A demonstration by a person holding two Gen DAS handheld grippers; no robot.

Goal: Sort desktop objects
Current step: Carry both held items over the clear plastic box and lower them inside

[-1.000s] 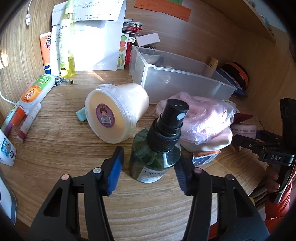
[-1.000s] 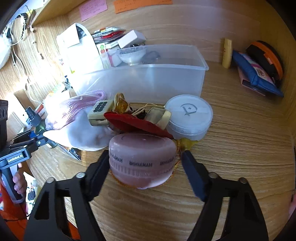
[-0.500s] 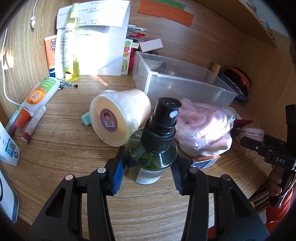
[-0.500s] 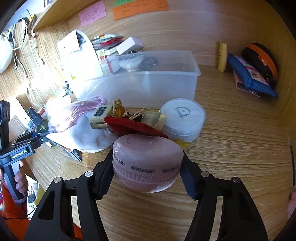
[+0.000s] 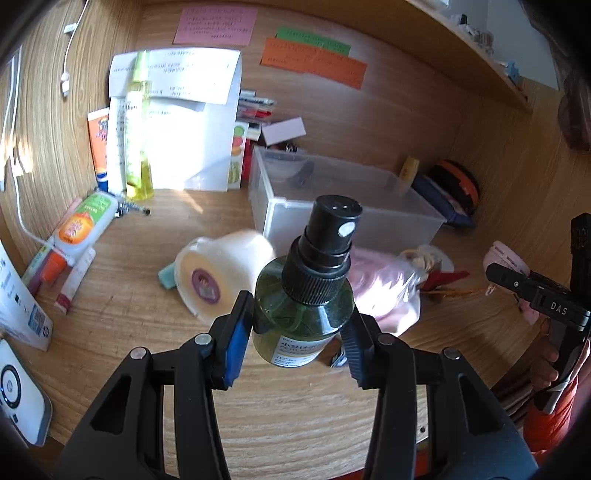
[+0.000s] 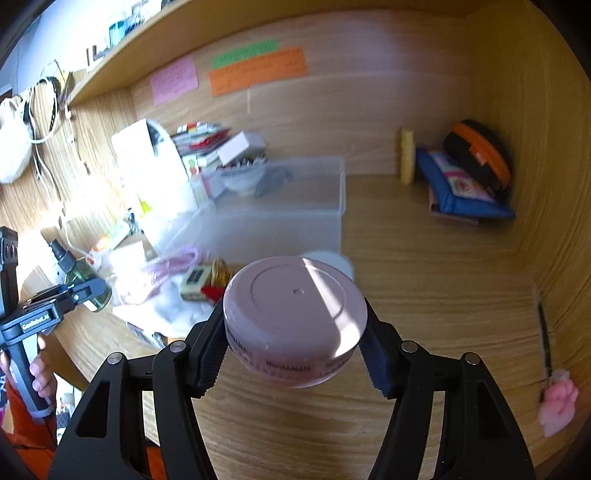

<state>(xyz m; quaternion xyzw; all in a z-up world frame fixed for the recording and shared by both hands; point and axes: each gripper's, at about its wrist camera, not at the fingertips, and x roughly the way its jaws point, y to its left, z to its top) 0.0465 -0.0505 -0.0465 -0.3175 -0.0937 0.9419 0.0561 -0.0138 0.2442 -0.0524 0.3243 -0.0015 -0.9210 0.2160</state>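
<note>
Green spray bottle (image 5: pixel 303 314) clamped by left gripper (image 5: pixel 293 338), label unreadable, pink jar (image 6: pixel 295 317) clamped by right gripper (image 6: pixel 293 356), lettering blurred, "DAS" read on right gripper body.

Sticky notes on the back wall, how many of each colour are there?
Pink sticky note: 1
Green sticky note: 1
Orange sticky note: 1
Total: 3
</note>
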